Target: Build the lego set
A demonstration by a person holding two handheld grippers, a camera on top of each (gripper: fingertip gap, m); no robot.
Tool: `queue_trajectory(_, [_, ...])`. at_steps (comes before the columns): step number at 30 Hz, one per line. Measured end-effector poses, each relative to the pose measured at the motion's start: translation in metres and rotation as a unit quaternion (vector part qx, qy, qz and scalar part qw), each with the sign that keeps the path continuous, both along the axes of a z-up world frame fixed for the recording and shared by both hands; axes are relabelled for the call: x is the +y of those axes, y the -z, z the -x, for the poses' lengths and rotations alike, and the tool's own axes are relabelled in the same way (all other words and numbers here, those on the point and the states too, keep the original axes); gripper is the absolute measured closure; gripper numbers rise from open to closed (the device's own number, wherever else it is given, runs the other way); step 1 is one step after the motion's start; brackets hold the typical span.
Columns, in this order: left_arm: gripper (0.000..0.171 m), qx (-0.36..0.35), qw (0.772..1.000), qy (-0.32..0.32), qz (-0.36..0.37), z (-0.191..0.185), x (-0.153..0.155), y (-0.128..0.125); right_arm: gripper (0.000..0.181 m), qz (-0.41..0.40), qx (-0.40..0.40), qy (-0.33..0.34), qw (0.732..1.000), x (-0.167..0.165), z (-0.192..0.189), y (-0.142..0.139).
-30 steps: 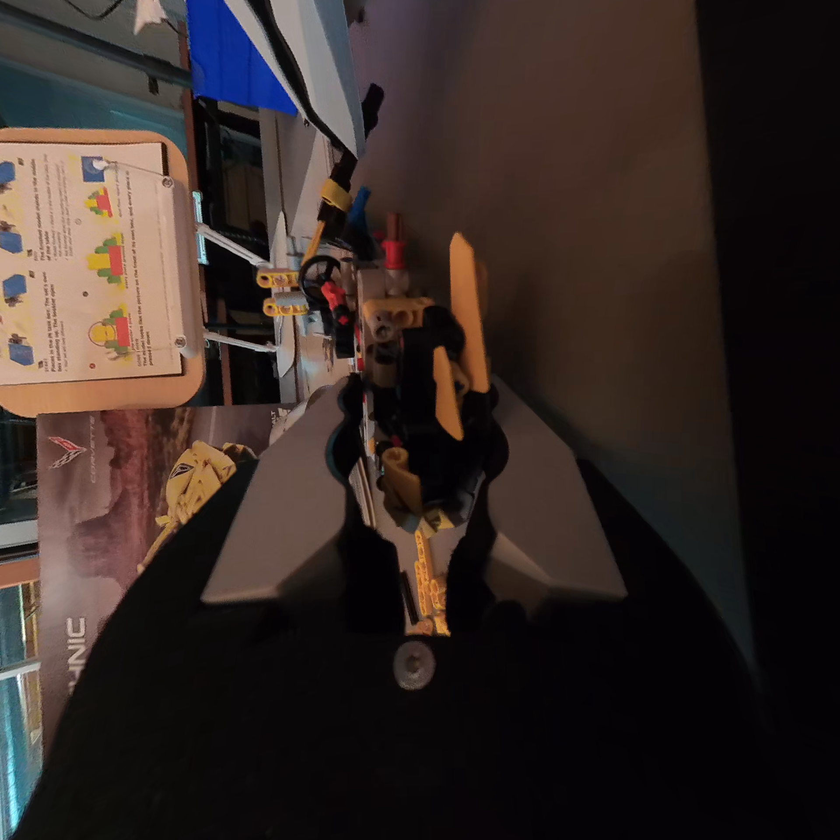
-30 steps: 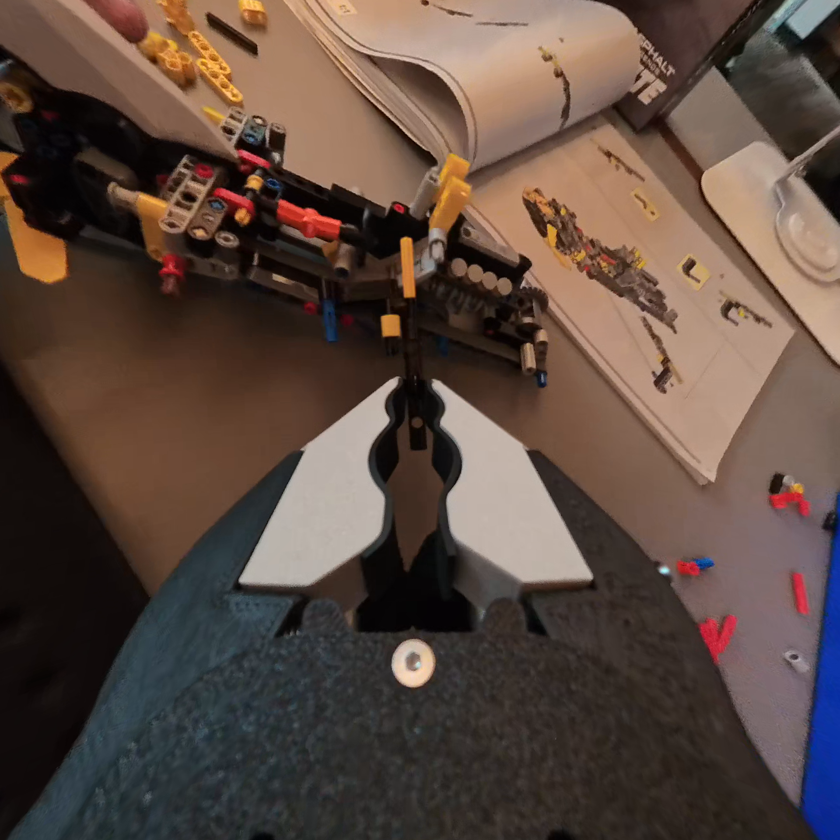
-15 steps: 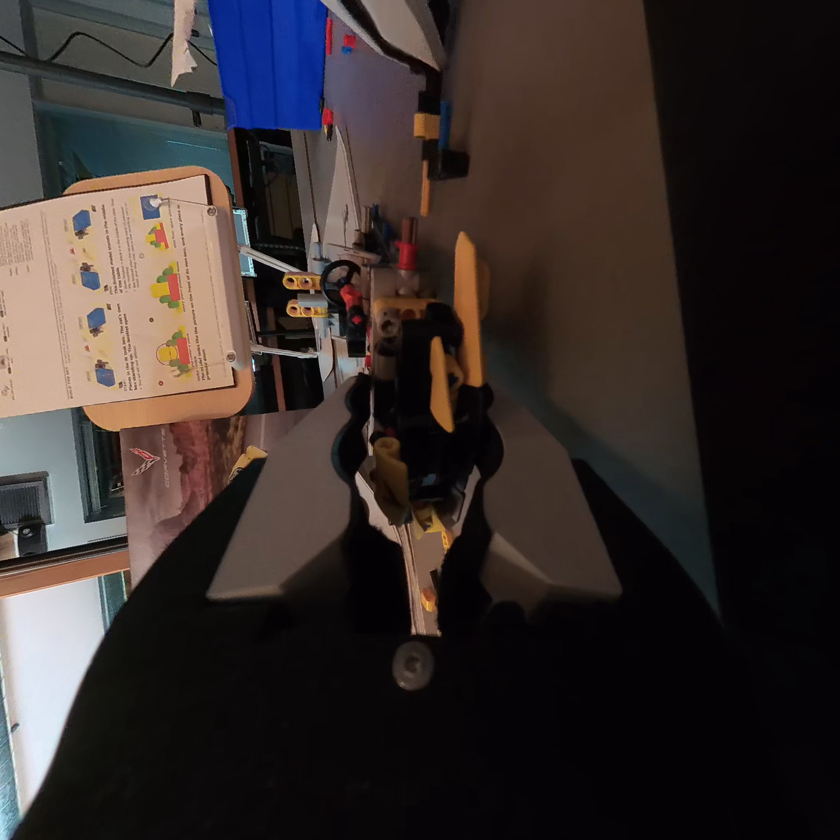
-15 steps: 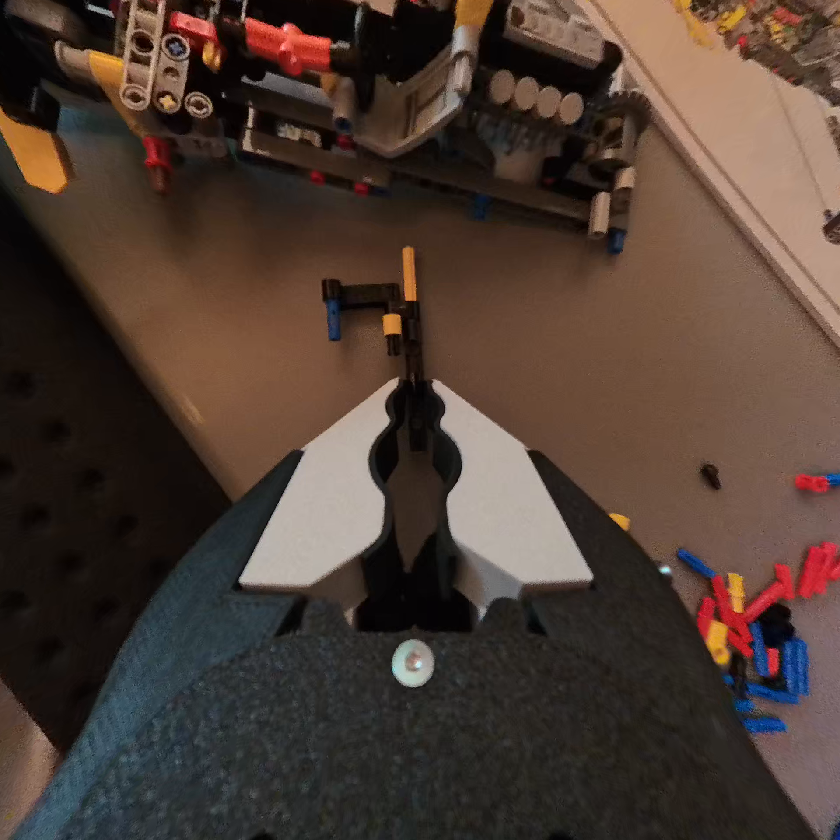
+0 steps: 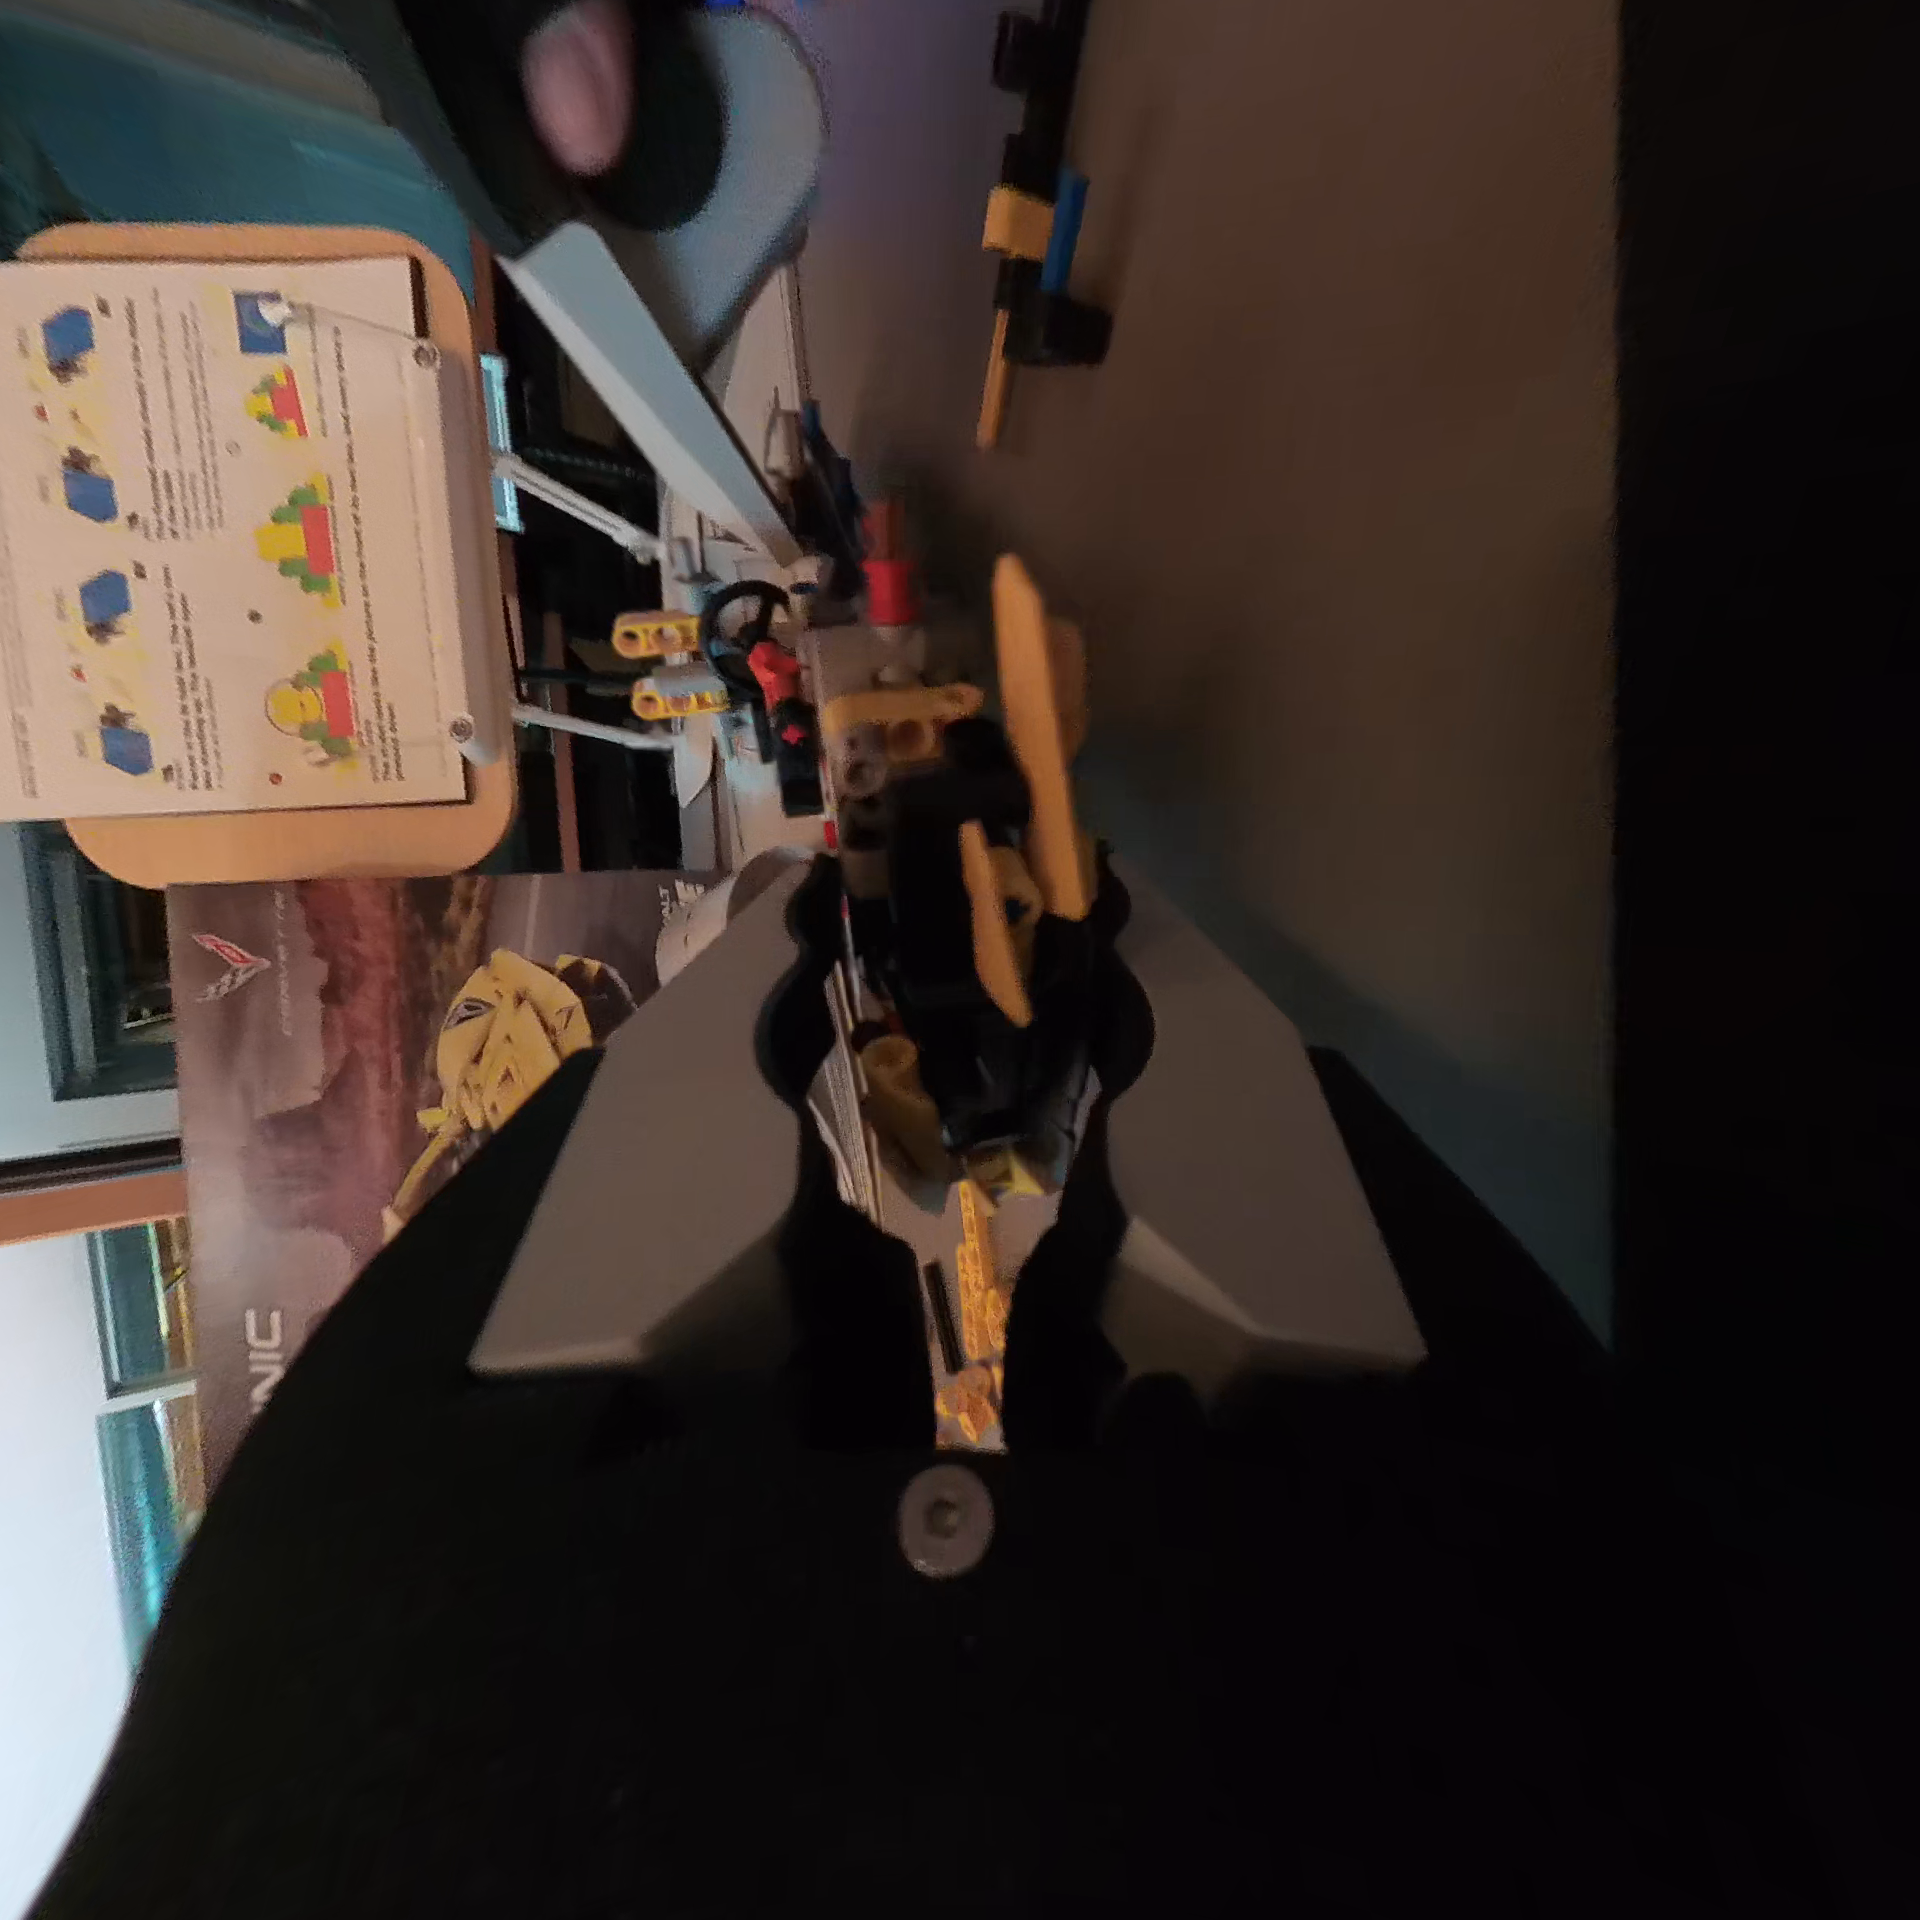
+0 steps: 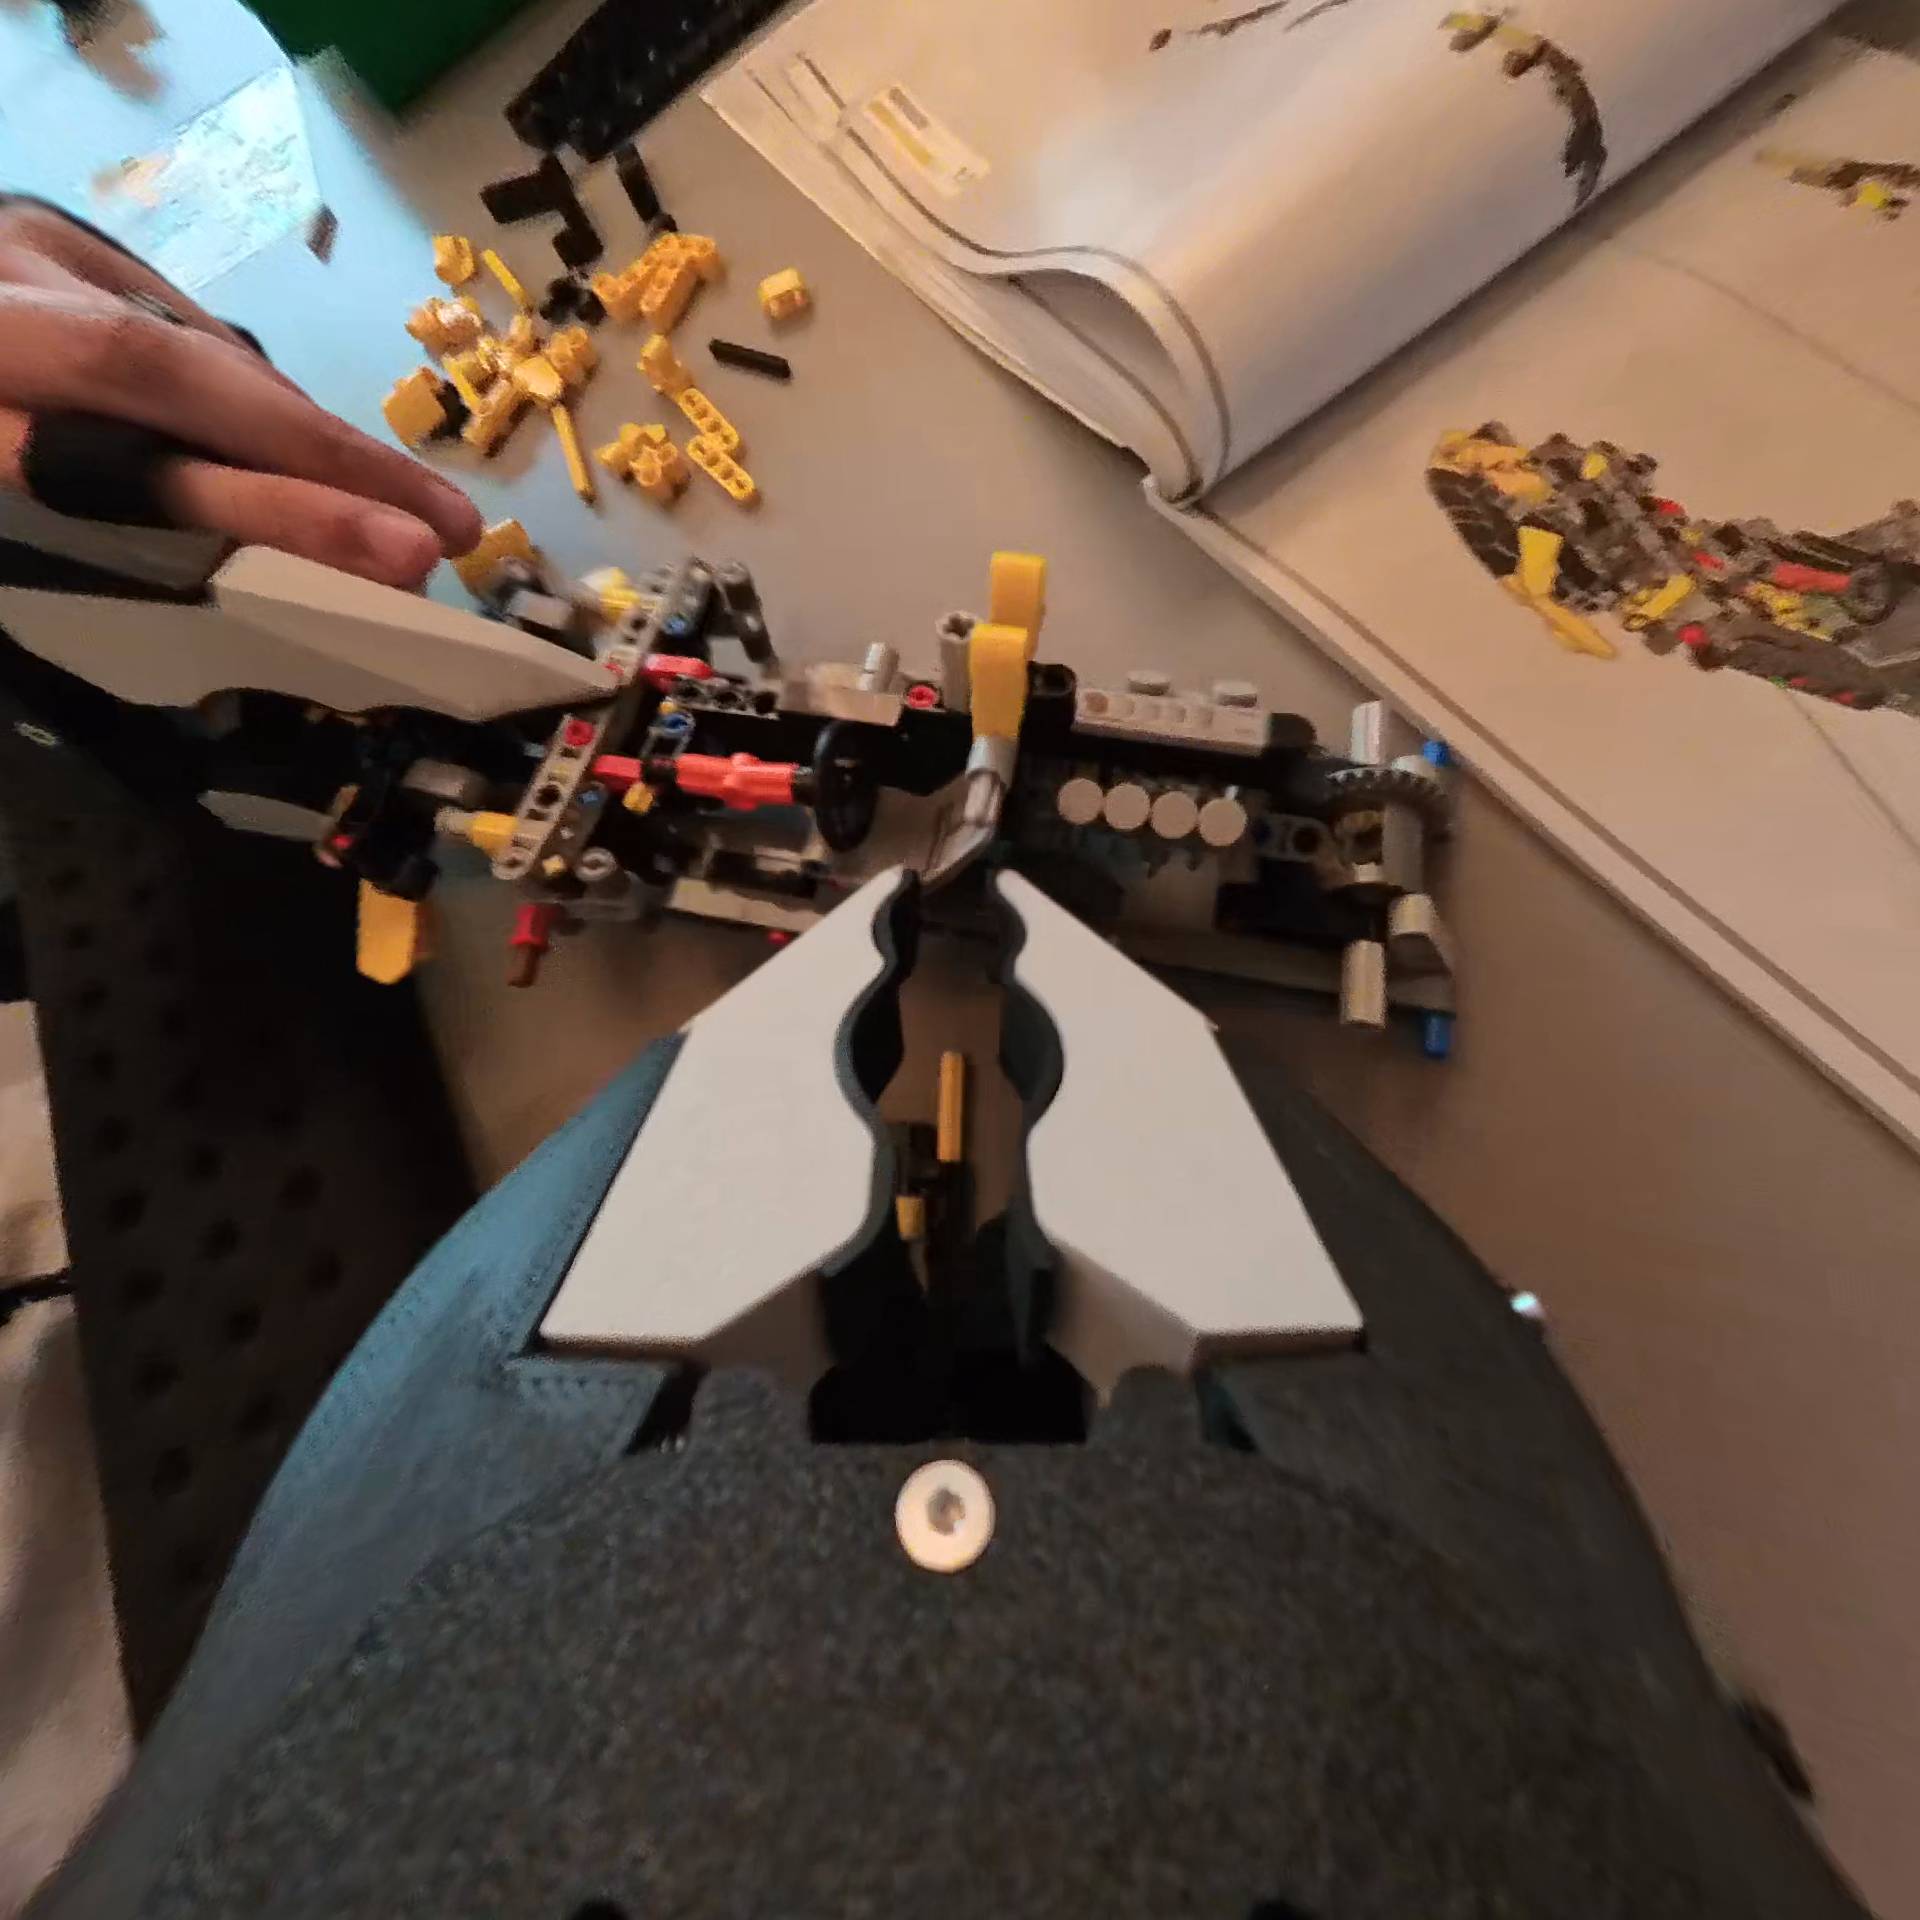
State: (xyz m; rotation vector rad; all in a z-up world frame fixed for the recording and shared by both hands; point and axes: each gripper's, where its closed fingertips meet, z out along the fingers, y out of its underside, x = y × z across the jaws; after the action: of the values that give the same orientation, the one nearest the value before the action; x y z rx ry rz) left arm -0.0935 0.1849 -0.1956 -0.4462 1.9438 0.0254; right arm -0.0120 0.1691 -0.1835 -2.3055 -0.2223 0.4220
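The long Lego car chassis [image 6: 935, 748] lies on the grey table [image 6: 1558, 1195]. My left gripper [image 5: 961, 894] is shut on its black and yellow front end [image 5: 935, 935]; one of its grey fingers [image 6: 416, 644] shows at the left of the right wrist view, on that end. My right gripper [image 6: 956, 894] is open, with its tips close to the chassis's near side by a grey curved part. A small black and yellow axle piece [image 6: 943, 1112] lies on the table under the right fingers. The left wrist view shows it lying free [image 5: 1029, 270].
An open instruction booklet [image 6: 1351, 208] lies behind and to the right of the chassis. Loose yellow parts [image 6: 561, 384] and black parts [image 6: 582, 197] are scattered at the back left. A person's hand [image 6: 208, 416] is on the left gripper. The set's box [image 5: 416, 1039] and a card on a board [image 5: 229, 540] stand to the left. Across from one pair of fingers to the other is roughly 9 cm.
My right gripper held the small axle piece at its tips, then opened and let it go onto the table, and has moved forward over it toward the chassis. The left gripper keeps its hold.
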Motion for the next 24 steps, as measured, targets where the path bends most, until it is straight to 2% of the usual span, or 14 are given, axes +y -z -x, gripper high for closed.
queue_trajectory(2, [0.131,-0.005,1.000,-0.008,-0.002,0.000,0.005,0.001,0.177,-0.020,0.022,0.013,0.999,0.007,0.002,-0.008])
queue_trajectory(5, [0.131,-0.010,1.000,-0.008,-0.002,0.002,0.006,0.001,0.177,-0.009,0.064,0.023,0.998,0.009,0.004,-0.009])
queue_trajectory(9, [0.132,-0.018,1.000,0.000,0.002,0.003,0.004,-0.001,0.165,-0.015,0.152,0.040,0.987,0.010,0.008,-0.014])
queue_trajectory(15, [0.131,-0.010,1.000,0.000,0.015,0.005,-0.002,0.002,0.176,-0.022,0.115,0.073,0.990,0.020,0.001,-0.010])
queue_trajectory(19, [0.121,0.009,0.997,-0.015,0.078,0.018,-0.003,0.003,0.178,-0.021,0.077,0.114,0.990,0.020,-0.004,-0.009])
queue_trajectory(24, [0.122,0.042,0.980,-0.021,0.193,0.043,-0.007,0.001,0.178,-0.011,0.079,0.138,0.987,0.017,0.000,-0.007])
